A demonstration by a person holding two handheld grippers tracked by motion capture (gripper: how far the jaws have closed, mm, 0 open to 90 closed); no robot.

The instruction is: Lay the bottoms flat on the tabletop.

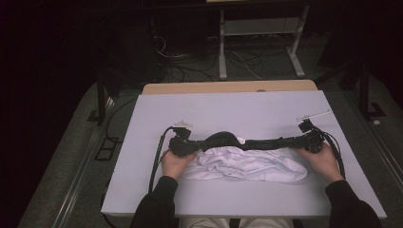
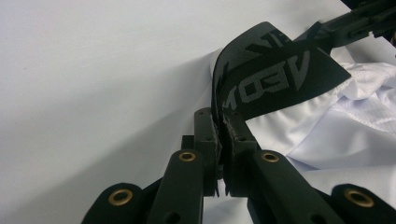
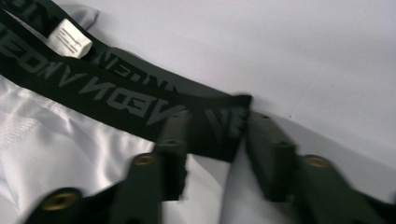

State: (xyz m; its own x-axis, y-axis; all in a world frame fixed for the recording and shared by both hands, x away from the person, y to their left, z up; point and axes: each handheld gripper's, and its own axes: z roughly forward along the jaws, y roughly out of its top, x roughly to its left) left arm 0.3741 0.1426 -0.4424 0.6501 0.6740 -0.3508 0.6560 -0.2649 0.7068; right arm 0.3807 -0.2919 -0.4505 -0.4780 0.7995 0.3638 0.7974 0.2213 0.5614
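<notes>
1. Waistband of the white shorts lies stretched across the bench between my tongs; light, limp cloth, I judge.
2. Left gripper view: left tongs clamp the stiffer elastic end.
3. Right gripper view: right tongs straddle the other end; not yet pinching it, I think.

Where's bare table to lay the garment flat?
Bare table lies beyond the black waistband, up to the far edge. A narrower strip runs along the near edge, below the white garment. The middle is crowded by both grippers.
</notes>
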